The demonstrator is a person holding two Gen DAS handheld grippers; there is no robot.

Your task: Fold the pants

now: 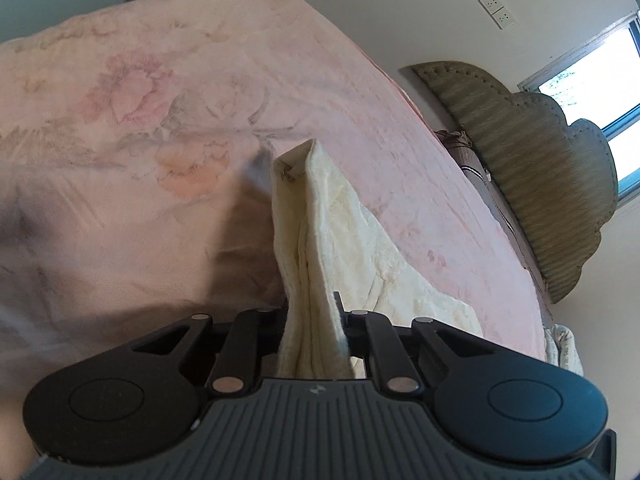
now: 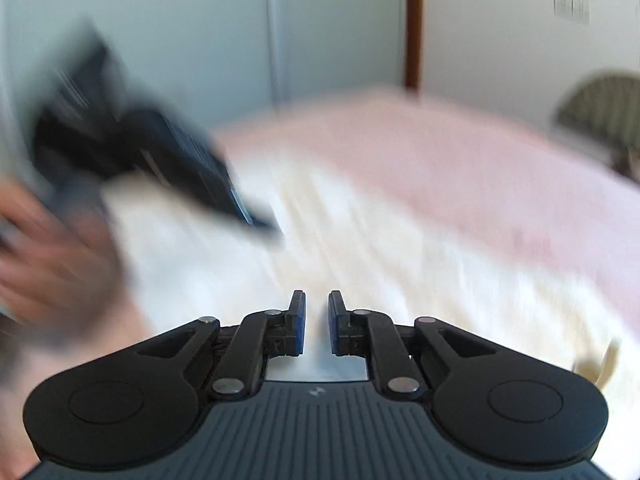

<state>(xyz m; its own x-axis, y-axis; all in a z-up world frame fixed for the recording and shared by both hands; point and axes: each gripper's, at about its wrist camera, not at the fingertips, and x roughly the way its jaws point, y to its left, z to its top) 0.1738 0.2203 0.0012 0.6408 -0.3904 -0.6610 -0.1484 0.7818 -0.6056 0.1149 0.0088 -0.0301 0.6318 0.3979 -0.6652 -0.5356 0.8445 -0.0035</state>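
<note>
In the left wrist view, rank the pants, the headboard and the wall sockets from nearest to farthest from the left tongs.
1. Pants, clamped in the left tongs, centre.
2. Headboard, right, beyond the bed edge.
3. Wall sockets, upper right on the wall.

**Colours and patterns**

Cream-white pants [image 1: 316, 216], faintly textured, with no print. Pale pink bed cover [image 1: 160, 100], scattered with faded rose and peach flowers and grey-brown leaves. Olive-green ribbed headboard [image 1: 532, 168] with a scalloped edge. Off-white wall [image 1: 400, 12] carrying white sockets [image 1: 498, 10]. Black left tool [image 1: 314, 320] on a dark grey grooved body. Black right tool [image 2: 317, 322] too, with blue pads [image 2: 301, 322] on its fingers. Reddish-brown door frame [image 2: 414, 20] beside pale grey-green panels [image 2: 160, 32], all blurred.
</note>
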